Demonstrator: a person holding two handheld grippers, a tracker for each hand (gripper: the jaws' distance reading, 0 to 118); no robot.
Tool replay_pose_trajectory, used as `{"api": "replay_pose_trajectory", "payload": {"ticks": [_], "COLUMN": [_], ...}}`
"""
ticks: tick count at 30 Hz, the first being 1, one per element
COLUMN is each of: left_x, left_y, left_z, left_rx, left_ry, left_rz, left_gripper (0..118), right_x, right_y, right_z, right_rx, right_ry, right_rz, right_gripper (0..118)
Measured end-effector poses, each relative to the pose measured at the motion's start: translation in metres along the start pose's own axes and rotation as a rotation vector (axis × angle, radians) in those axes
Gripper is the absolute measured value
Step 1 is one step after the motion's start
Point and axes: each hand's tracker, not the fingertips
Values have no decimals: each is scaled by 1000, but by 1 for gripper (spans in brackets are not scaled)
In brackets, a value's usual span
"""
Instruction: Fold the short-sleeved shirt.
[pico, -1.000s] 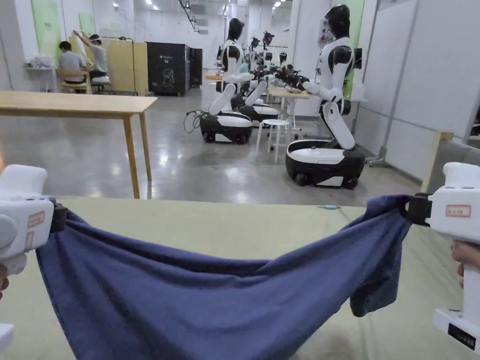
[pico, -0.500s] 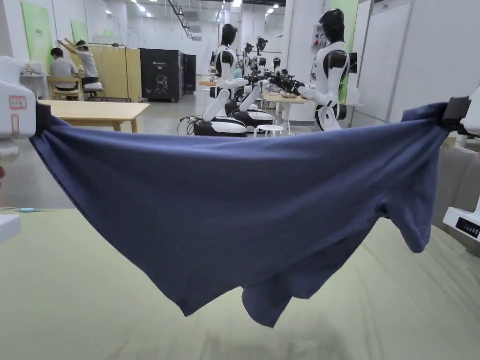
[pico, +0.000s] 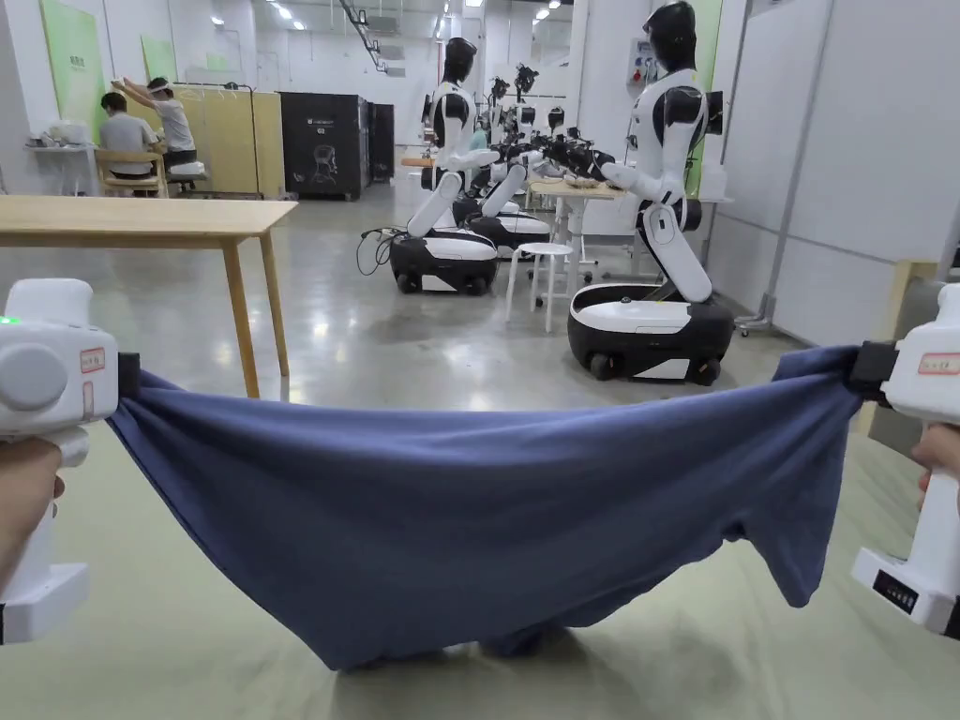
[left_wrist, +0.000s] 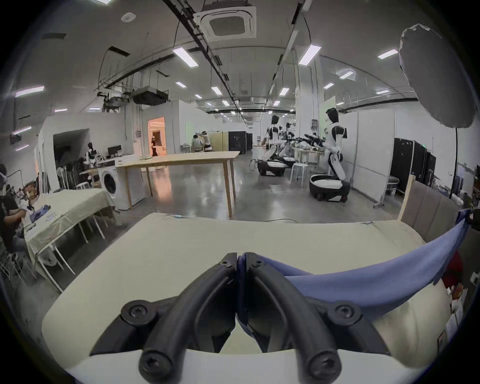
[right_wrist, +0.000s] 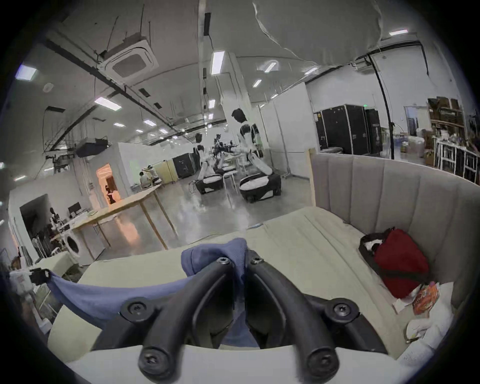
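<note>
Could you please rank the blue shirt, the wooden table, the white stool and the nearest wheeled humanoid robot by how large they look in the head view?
1. blue shirt, though it is nearest the camera
2. humanoid robot
3. wooden table, cut by the frame
4. white stool

Plain blue shirt (pico: 487, 525), black tongs (left_wrist: 241, 262), pale green cover (pico: 187, 656), red bag (right_wrist: 400, 262).

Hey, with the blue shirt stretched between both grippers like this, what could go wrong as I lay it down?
1. The shirt sags in the middle and its lowest part already meets the green sheet, so it may bunch there.
2. The left gripper and right gripper each pinch only a small bit of cloth; a hard pull might slip it free.
3. One sleeve dangles by the right gripper and could tuck under.
</note>
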Motion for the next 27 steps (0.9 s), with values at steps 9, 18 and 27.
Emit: {"api": "replay_pose_trajectory", "payload": {"ticks": [9,18,27], "left_x": [-17,-35,-42], "left_y": [-55,-230,-288], "left_z": [87,185,200], "left_rx": [-79,-367,-485], "left_ry": [-118,-206,-158], "left_rz": [96,-31,-31], "left_gripper": [3,3,108], "right_x": [31,93,117], "right_y": [-52,-229,-300], "right_z": [79,166,177], "right_rx": [-75,-328,-471], "right_ry": [34,67,-21], "right_rz": [143,227,176], "right_gripper": [7,7,43]}}
